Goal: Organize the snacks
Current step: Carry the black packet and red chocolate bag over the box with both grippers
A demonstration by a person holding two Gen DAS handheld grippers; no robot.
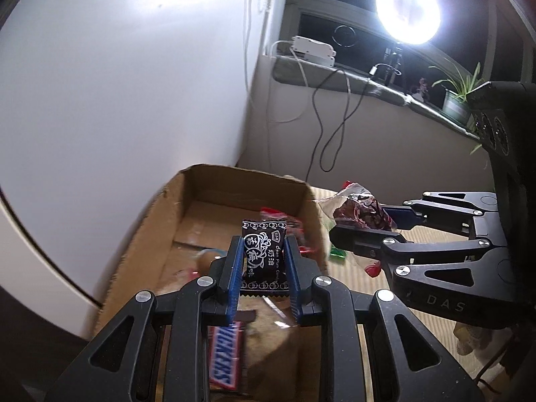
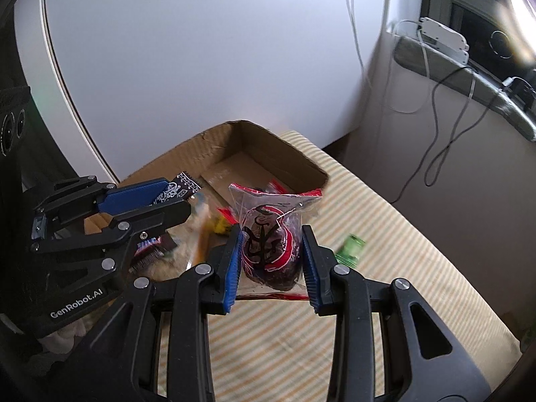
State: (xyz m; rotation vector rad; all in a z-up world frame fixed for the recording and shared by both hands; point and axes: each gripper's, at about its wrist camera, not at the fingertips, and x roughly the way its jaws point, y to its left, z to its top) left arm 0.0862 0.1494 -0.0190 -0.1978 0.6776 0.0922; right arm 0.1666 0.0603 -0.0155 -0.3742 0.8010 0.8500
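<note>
Over the cardboard box (image 1: 234, 181) on the striped table (image 2: 385, 251), my left gripper (image 1: 263, 251) pinches a black plum-candy packet (image 1: 264, 248); my right gripper (image 2: 271, 254) clamps a clear-wrapped dark sweet (image 2: 268, 248). Slick wrappers could slip and miss the box. Box contents blur; Snickers bar (image 1: 224, 358) half hidden.

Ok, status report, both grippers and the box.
Left gripper shut on black plum candy over cardboard box. Right gripper shut on clear red packet. Nothing blocking.
</note>
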